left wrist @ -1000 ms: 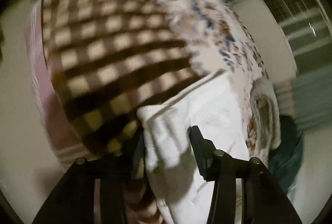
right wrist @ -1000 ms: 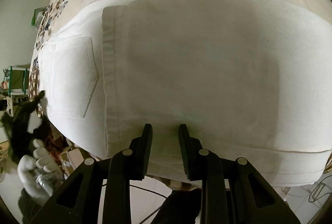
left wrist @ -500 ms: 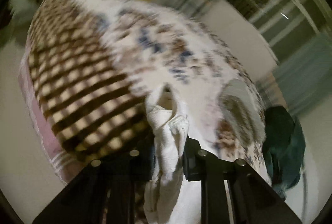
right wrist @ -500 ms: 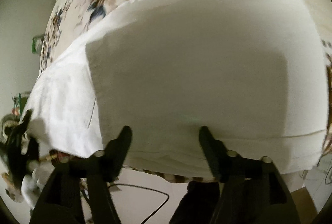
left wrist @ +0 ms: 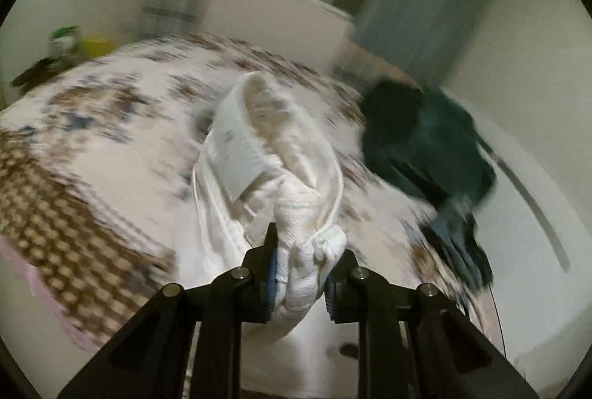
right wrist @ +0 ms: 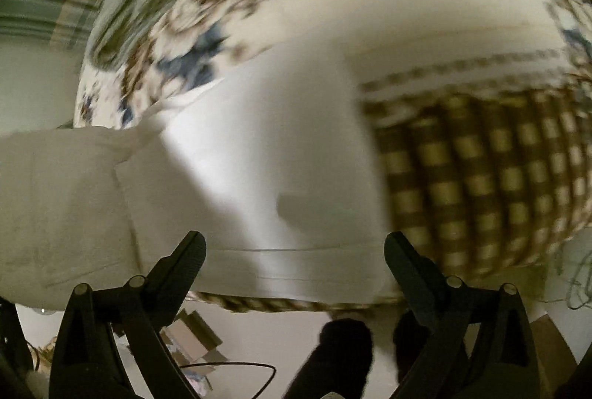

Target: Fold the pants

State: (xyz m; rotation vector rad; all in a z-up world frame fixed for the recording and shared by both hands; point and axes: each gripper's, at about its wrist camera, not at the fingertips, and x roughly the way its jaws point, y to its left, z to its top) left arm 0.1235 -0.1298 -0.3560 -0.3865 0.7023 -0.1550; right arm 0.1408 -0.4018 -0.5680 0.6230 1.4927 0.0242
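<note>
White pants lie on a bed with a floral cover. In the left wrist view my left gripper (left wrist: 301,258) is shut on a bunched part of the white pants (left wrist: 273,155), lifted off the bed, with the waistband hanging open in front of it. In the right wrist view the folded legs of the white pants (right wrist: 259,169) lie flat on the bed, hem near the bed's edge. My right gripper (right wrist: 294,247) hovers above that hem, its jaws wide and still opening, with nothing pressed between the pads.
A dark green garment (left wrist: 425,147) lies on the bed's far right side. A brown checked blanket (right wrist: 481,169) covers the bed beside the pants. Cardboard boxes (right wrist: 192,343), a cable and dark-socked feet (right wrist: 344,336) show on the floor below the bed edge.
My left gripper closed on the pants and rose with the bunch, swinging toward the window side. My right gripper let go of the hem, opened wide and slid right toward the checked blanket.
</note>
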